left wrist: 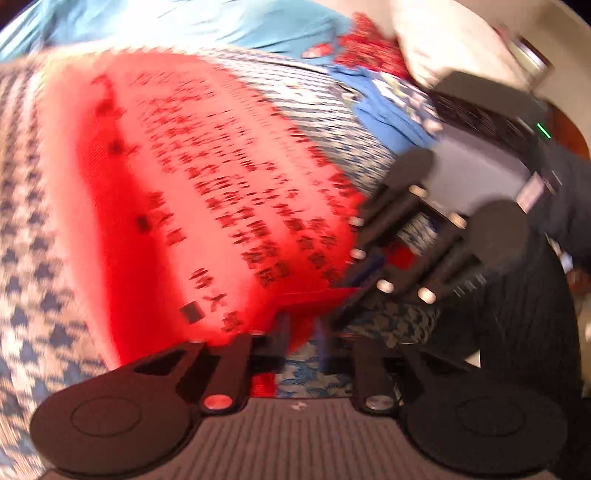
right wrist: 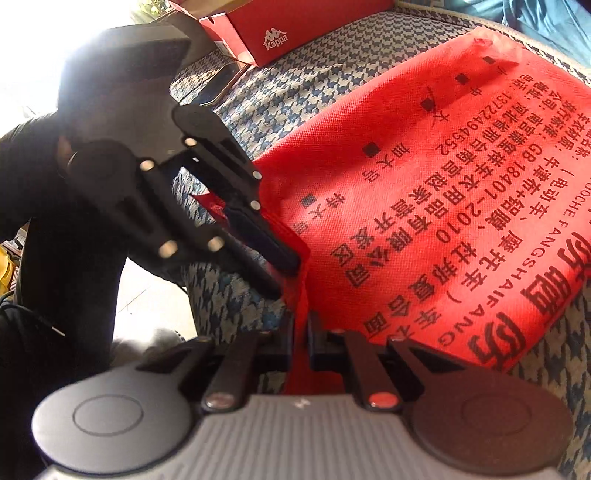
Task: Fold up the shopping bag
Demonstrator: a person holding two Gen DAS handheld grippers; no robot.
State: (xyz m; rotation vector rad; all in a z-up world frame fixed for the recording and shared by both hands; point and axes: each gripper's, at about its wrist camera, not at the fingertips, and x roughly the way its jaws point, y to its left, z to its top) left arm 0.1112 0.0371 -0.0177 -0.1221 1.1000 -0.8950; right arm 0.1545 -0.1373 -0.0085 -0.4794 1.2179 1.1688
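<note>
A red non-woven shopping bag (right wrist: 424, 177) with black printed text lies flat on a blue-and-white houndstooth cover (right wrist: 295, 85). In the right wrist view my right gripper (right wrist: 302, 332) is shut on the bag's near edge, with red fabric pinched between its fingers. My left gripper (right wrist: 286, 277) comes in from the left right beside it, its fingertips closed on the same edge. The left wrist view is motion-blurred: the bag (left wrist: 192, 177) fills the middle, my left gripper (left wrist: 301, 332) pinches its red edge, and the right gripper (left wrist: 347, 284) holds the hem at the right.
A red Kappa shoebox (right wrist: 266, 29) stands beyond the cover's far edge. Teal cloth (left wrist: 221, 22), a blue garment (left wrist: 388, 107) and a white pillow (left wrist: 443, 37) lie past the bag. A person's dark-clothed arm (right wrist: 74, 240) is at the left.
</note>
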